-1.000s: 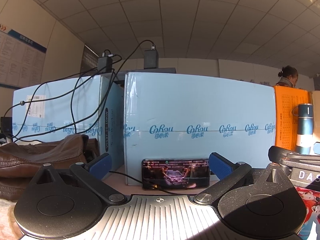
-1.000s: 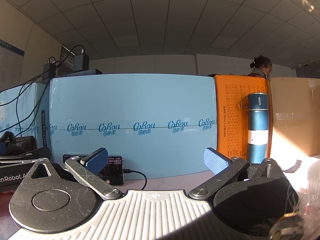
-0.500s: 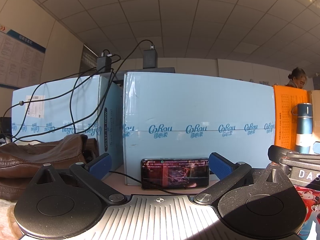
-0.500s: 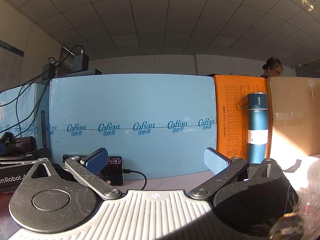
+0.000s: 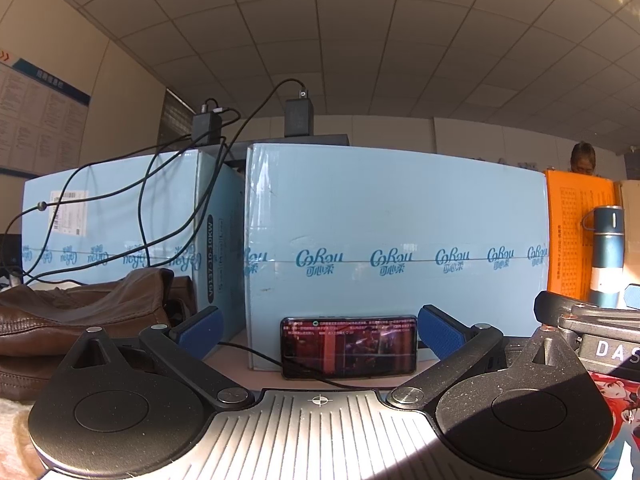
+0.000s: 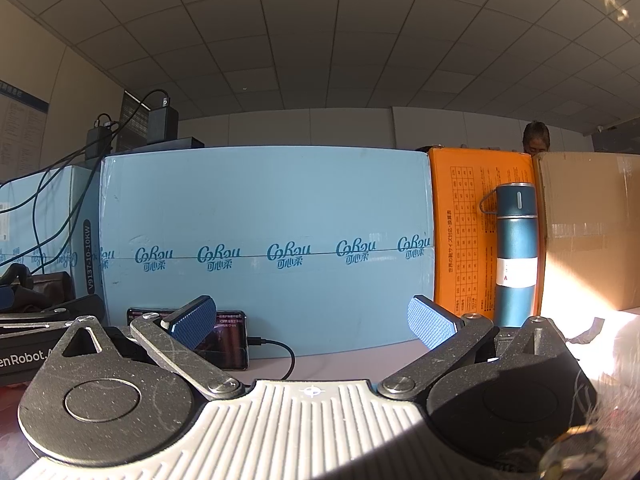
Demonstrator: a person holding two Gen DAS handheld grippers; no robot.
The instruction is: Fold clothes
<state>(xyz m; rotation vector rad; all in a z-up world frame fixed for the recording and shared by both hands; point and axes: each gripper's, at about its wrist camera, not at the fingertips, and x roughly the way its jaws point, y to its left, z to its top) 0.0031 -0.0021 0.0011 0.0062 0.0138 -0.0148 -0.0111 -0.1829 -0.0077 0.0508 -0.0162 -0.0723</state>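
Note:
My left gripper point(image 5: 320, 330) is open and empty, level with the table and pointing at the light blue boxes. My right gripper point(image 6: 312, 322) is open and empty too, pointing the same way. A pale fuzzy garment shows only as a sliver at the lower left of the left wrist view point(image 5: 14, 432) and at the lower right edge of the right wrist view point(image 6: 624, 364). A printed red and white fabric or sheet point(image 5: 616, 396) lies under the right gripper's body point(image 5: 592, 332) at the right of the left wrist view.
Light blue cartons point(image 5: 396, 248) wall off the back of the table. A phone point(image 5: 349, 346) leans on them with a cable. A brown leather bag point(image 5: 80, 308) lies left. An orange box point(image 6: 476, 232), a blue flask point(image 6: 516, 252) and a brown carton point(image 6: 592, 228) stand right. A person point(image 6: 536, 138) is behind.
Both grippers have stayed still and open. The person behind the boxes has shifted position. The picture on the phone screen has changed.

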